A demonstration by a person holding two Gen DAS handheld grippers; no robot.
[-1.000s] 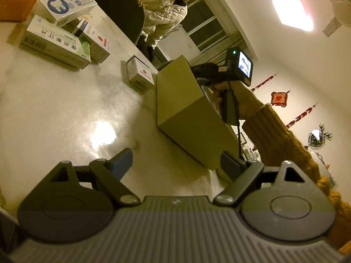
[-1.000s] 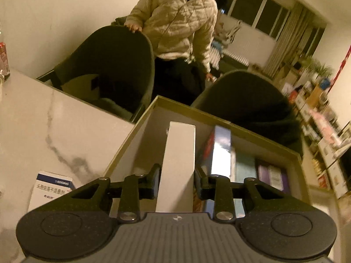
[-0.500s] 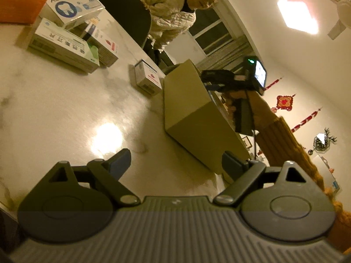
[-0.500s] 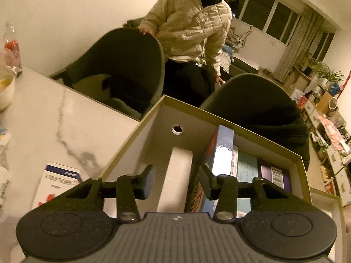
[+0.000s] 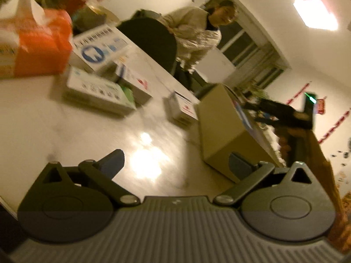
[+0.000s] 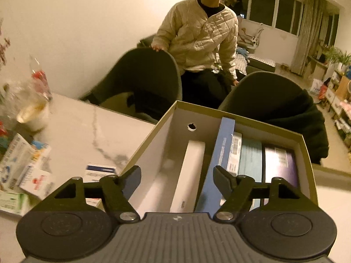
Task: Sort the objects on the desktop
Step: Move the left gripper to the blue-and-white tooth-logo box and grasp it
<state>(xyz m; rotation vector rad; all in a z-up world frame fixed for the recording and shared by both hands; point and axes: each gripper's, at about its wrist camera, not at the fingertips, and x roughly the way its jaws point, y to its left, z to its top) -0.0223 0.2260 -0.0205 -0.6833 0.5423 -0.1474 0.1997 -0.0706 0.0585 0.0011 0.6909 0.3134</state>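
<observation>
Right wrist view: the right gripper point(image 6: 176, 177) hangs over the open olive cardboard box point(image 6: 306, 153), fingers point(image 6: 131, 178) spread and holding nothing.

Inside that box a long white carton point(image 6: 188, 175) lies in the left compartment, just beside a tall blue carton point(image 6: 220, 160) standing on edge; further right sit a pale teal carton point(image 6: 250, 160) and a purple carton point(image 6: 279, 162). On the white marble bench point(image 6: 87, 127) a small white-and-blue carton point(image 6: 99, 172) lies just left of the box. From the left wrist view, blurred, the left gripper point(image 5: 175, 161) hovers above the bench with its fingers point(image 5: 111, 161) wide apart and empty; ahead lie a white-and-green carton point(image 5: 98, 93), a tooth-printed white carton point(image 5: 98, 50) and an orange tissue pack point(image 5: 41, 50). A person in a quilted cream jacket point(image 6: 199, 35) stands behind a dark chair point(image 6: 144, 79).
</observation>
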